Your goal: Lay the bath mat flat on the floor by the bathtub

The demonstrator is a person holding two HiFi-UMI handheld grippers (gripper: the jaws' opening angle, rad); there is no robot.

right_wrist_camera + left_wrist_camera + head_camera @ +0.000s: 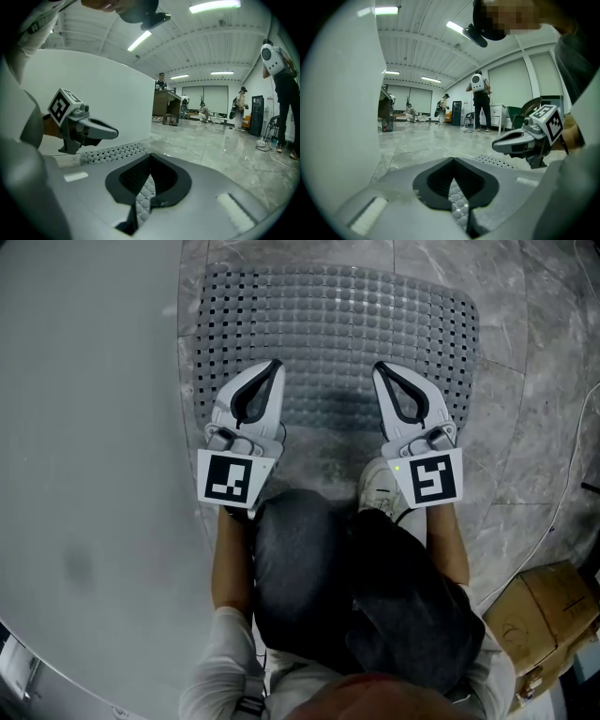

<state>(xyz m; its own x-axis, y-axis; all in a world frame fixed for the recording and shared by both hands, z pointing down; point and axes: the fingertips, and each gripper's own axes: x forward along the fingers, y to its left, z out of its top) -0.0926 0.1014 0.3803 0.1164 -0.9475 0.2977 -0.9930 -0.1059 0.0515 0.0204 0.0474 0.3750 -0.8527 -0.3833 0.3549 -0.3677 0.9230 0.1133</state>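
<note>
left claw [273, 365], right claw [379, 367]: each pinching bath mat [337, 320] edge | floor [539, 418]: grey marble | bathtub [84, 427]: white

Bath mat [337, 329]: grey rubbery, bumpy, perforated. Floor [544, 352]: glossy marble-look tile. Bathtub [84, 381]: smooth white.
</note>
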